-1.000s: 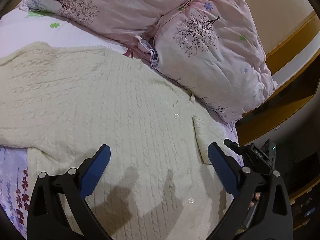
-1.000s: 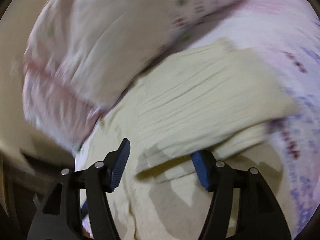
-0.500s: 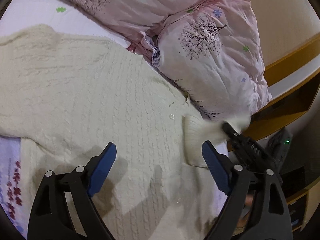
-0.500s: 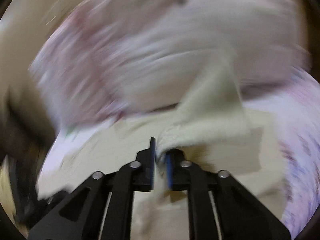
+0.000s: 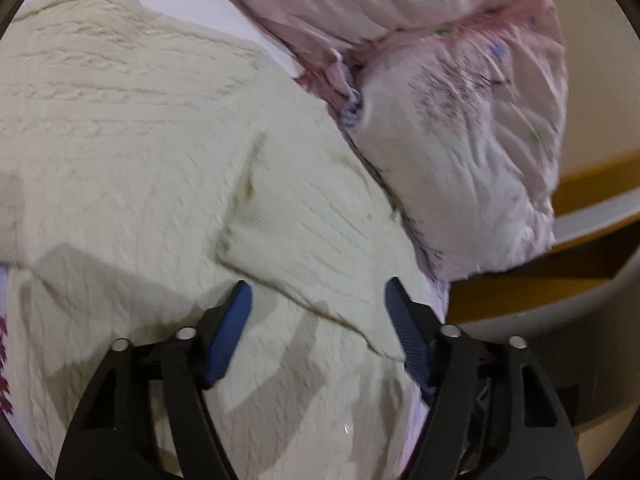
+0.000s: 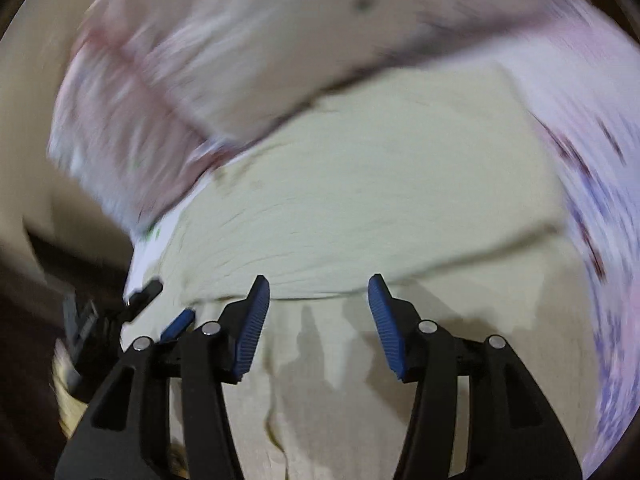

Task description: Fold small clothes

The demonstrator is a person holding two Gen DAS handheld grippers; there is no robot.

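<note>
Closing over the folded sleeve [image 5: 320,248], the left tool [image 5: 316,312] should pinch its edge squarely, while the right tool [image 6: 318,312] opens empty above the cardigan [image 6: 360,200].

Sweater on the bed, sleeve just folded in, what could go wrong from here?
1. The left gripper is closing over the folded sleeve; its pads could catch both layers and bunch the fold instead of smoothing it.
2. The pillow touches the sweater edge, so the next fold may snag there.
3. The right gripper is opening with nothing between its pads, so that side lies loose and may shift.
</note>
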